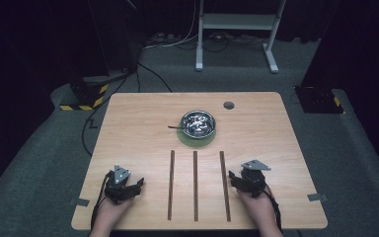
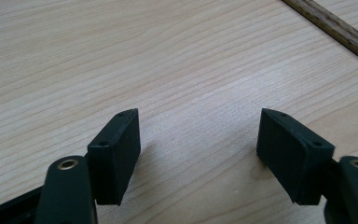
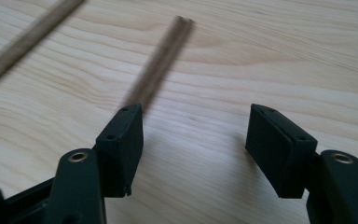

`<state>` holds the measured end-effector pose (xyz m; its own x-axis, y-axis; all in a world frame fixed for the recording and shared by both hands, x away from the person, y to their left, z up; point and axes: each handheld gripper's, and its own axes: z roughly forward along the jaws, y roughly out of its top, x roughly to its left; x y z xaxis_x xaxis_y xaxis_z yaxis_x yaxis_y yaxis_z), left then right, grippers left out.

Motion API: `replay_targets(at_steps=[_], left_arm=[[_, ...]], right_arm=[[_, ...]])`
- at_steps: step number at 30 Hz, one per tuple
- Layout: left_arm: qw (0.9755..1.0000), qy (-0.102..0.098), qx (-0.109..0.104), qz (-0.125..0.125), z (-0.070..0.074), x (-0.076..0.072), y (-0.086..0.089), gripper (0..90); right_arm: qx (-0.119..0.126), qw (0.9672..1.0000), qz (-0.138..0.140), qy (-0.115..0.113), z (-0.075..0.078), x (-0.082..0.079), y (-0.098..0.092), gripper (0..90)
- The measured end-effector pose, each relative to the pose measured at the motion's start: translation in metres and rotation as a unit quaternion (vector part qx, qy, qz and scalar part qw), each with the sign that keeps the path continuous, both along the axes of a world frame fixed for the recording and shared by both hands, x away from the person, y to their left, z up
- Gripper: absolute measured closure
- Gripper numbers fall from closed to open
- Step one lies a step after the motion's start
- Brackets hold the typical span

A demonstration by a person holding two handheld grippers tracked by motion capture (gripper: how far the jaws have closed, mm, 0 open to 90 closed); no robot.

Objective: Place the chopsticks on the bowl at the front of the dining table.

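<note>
Three dark wooden strips lie side by side on the table's near half: a left strip [image 1: 171, 183], a middle strip [image 1: 195, 185] and a right strip [image 1: 225, 185]. My left gripper [image 1: 137, 184] rests near the front left, open, with bare wood between its fingers [image 2: 116, 154]. My right gripper [image 1: 233, 178] rests at the front right, close beside the right strip, open and empty. Its left finger [image 3: 121, 147] sits near the right strip [image 3: 161, 65]. A shiny metal bowl [image 1: 198, 123] stands on a green mat [image 1: 196, 141] beyond the strips.
A thin dark utensil handle [image 1: 174, 127] sticks out left of the bowl. A round grey cap [image 1: 228, 105] sits near the table's far edge. Bare wood [image 1: 128, 128] spreads around the bowl. Cables and a white frame [image 1: 237, 29] stand on the floor behind.
</note>
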<state>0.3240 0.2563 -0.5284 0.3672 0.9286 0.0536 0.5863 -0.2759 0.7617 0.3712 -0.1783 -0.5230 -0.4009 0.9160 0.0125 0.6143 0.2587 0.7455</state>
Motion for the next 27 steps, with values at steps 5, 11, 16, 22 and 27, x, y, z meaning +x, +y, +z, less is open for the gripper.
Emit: replay_targets(at_steps=[5,11,16,22,27], left_arm=[[1.0000,0.001,-0.002,0.001,0.000,0.000,0.000,30.4],[1.0000,0.001,-0.004,0.001,0.000,0.000,0.000,30.4],[1.0000,0.003,-0.003,-0.001,0.000,0.001,0.001,30.5],[1.0000,0.001,-0.004,0.000,0.000,0.000,0.000,30.5],[1.0000,0.003,-0.004,-0.002,0.000,0.000,0.001,30.5]], right_arm=[[0.019,0.9998,0.004,-0.010,0.004,-0.004,-0.004,36.2],[0.008,0.9994,0.034,-0.007,0.000,-0.007,0.016,36.5],[0.002,0.9994,0.034,-0.003,0.000,-0.007,0.020,36.6],[-0.004,0.9996,0.028,0.004,0.000,-0.006,0.018,38.2],[-0.001,0.9998,0.019,0.005,0.000,-0.006,0.013,43.5]])
